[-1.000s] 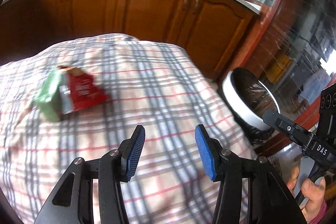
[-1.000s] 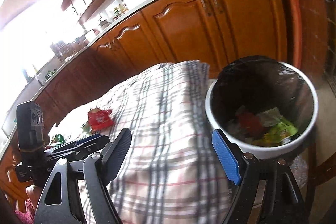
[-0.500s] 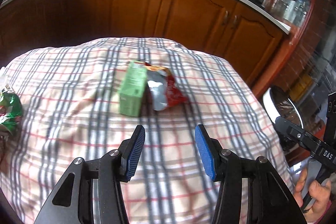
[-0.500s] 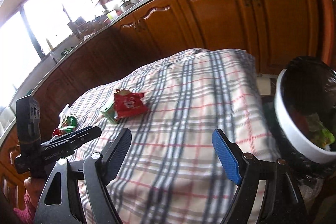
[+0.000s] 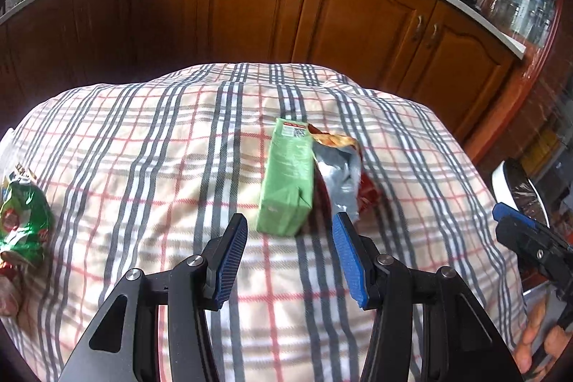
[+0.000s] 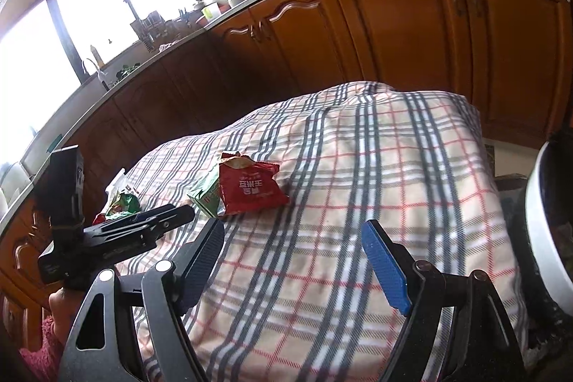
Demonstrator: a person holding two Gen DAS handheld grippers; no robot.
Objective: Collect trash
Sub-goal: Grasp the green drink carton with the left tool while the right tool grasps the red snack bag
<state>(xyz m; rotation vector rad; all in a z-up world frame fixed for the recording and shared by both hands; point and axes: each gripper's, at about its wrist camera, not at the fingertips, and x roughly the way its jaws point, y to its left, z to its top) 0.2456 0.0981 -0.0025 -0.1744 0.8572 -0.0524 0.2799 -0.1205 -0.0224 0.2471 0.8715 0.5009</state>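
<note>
**Two empty tongs over the checked table, trash ahead of them**

The left tongs hang over the checked cloth with their jaws partly apart and nothing between the blue pads. Straight ahead of their tips, just beyond the gap, lies a green carton on its side, its near end a little blurred. Touching the carton on its right side is a crumpled red snack bag, silver lining showing, just ahead of the right pad. Far off to the left of these tongs, at the cloth's edge, sits a crumpled green wrapper.

The right tongs have their jaws spread wide, holding nothing; only cloth shows between the pads. Ahead of them and a bit to the left lies the red snack bag, printed side up, with the green carton tucked against its left edge. Further left, past the left tongs reaching in from that side, lies the green wrapper. To the right of the right tongs, beside the table edge, stands a white bin with a dark liner; from the left tongs' camera, the bin shows far right, behind the right tongs. Beyond both tongs run wooden cupboards.
</note>
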